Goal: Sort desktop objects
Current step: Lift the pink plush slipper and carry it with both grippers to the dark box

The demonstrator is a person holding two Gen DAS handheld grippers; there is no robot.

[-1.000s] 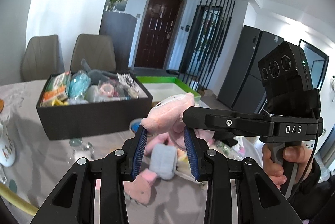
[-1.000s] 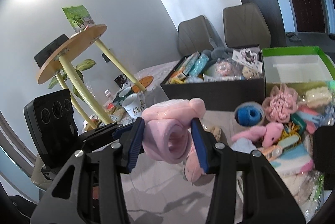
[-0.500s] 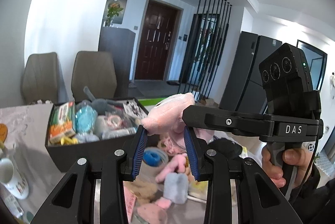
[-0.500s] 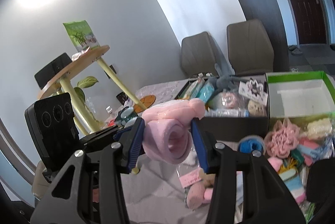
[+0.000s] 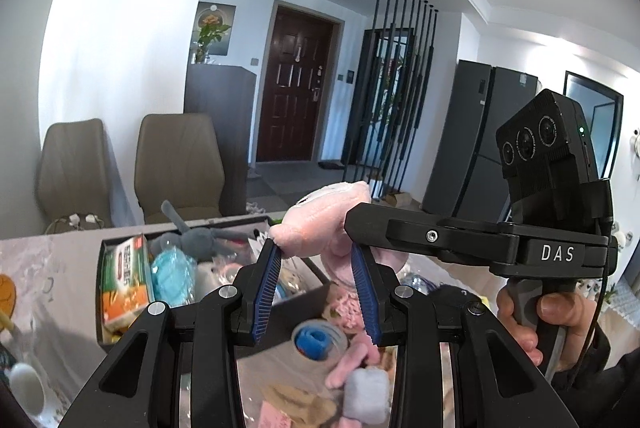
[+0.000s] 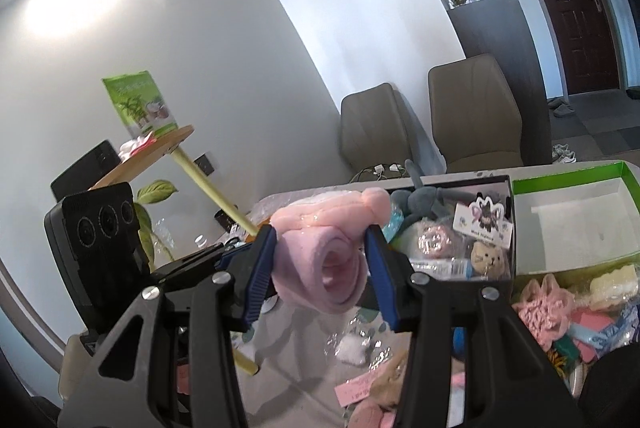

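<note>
Both pairs of blue-padded fingers are closed on one pink plush toy, held in the air above the desk. In the left wrist view, the left gripper (image 5: 316, 260) clamps the pink plush toy (image 5: 320, 224) at lower centre of the frame, while the right gripper's black body crosses from the right, carried by a hand (image 5: 538, 324) at lower right. In the right wrist view, the right gripper (image 6: 320, 248) pinches the rolled end of the same toy (image 6: 324, 252) at centre; the left gripper's blue finger (image 6: 234, 254) meets the toy from the left. Beyond the toy, a black box (image 5: 102, 308) crowded with small items stands on the desk (image 5: 44, 268) at centre left of the left wrist view. A green-rimmed box (image 6: 576, 211) with a bare white inside adjoins it at right of the right wrist view. Loose pink, blue and grey items lie on the desk beneath the fingers. Two beige chairs (image 5: 176, 163) stand behind the desk.
</note>
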